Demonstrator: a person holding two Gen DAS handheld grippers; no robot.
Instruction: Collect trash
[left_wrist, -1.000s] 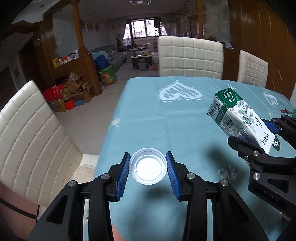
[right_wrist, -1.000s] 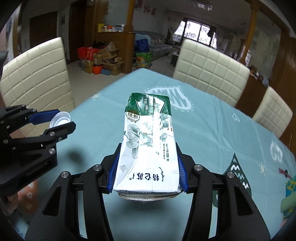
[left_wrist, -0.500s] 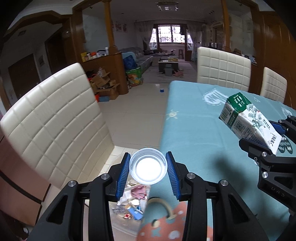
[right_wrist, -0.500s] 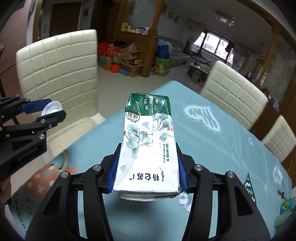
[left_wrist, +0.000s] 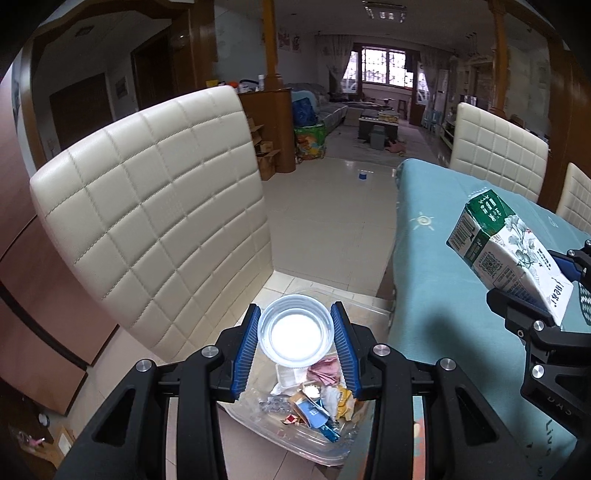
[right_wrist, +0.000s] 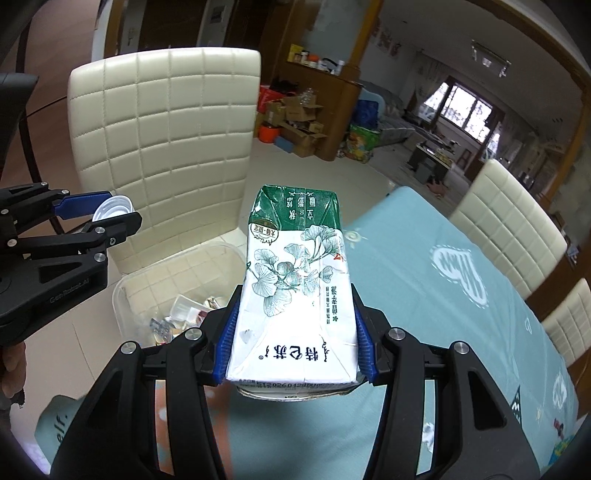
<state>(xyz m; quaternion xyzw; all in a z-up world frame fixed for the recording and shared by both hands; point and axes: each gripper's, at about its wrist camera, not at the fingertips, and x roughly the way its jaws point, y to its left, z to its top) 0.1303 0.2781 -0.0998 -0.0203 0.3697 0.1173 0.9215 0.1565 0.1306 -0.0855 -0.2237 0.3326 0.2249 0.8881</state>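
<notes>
- The milk carton sits clamped between the blue pads of the right gripper, its two flat sides pressed by the fingers.
- Its long axis runs forward along the fingers; the green end points away from the camera, and the white end with large print faces the camera, its characters upside down.
- In the left wrist view the same carton tilts, green end up and to the left, white end low in the right gripper, above the edge of the teal-covered surface.
- The small clear plastic cup is pinched at its rim by the left gripper; its mouth faces the camera and its white bottom shows inside.
- In the right wrist view the cup shows at the tips of the left gripper, its mouth turned up and to the right.
- The cup hangs over a clear plastic bin on the tiled floor, beside the surface's edge.
- The bin holds mixed wrappers and scraps.
- A cream quilted chair stands just behind the bin.
- More cream chairs line the far side of the surface.
- A hand shows partly at the left edge of the right wrist view, under the left gripper.
</notes>
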